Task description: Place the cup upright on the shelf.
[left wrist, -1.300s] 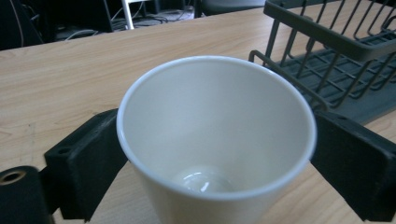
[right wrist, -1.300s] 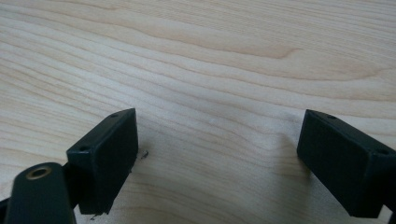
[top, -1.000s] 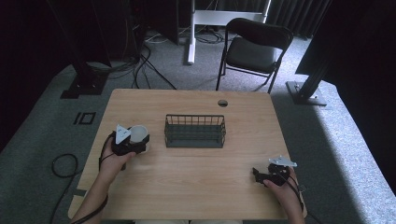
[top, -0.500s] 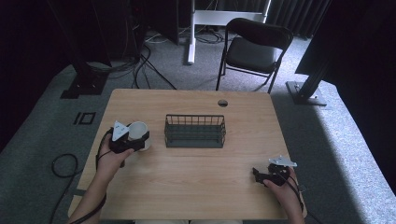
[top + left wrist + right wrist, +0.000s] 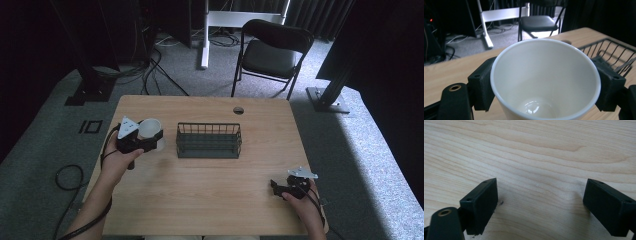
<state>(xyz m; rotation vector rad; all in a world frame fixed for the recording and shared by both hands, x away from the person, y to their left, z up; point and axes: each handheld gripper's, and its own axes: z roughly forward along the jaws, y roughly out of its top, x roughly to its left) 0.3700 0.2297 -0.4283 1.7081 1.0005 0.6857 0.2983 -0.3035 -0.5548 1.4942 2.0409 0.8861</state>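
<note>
A white paper cup (image 5: 149, 130) (image 5: 544, 80) is held upright and off the table, at the table's left side. My left gripper (image 5: 150, 139) (image 5: 544, 87) is shut on it, one black pad pressed to each side of the cup's wall. The cup's inside looks empty. A black wire basket (image 5: 209, 140) (image 5: 614, 53) stands just to the cup's right, near the table's middle. Near the front right corner of the table my right gripper (image 5: 276, 187) (image 5: 540, 203) is open, its jaws wide apart just over bare wood with nothing between them.
The wooden table (image 5: 215, 195) has a round cable hole (image 5: 238, 110) at its back edge. Behind the table stand a black chair (image 5: 272, 52) and a white desk frame (image 5: 205, 35). Cables (image 5: 150, 65) lie on the grey carpet at the left.
My left gripper has risen with the cup in it, lifting it off the table. The right gripper has stayed in place.
</note>
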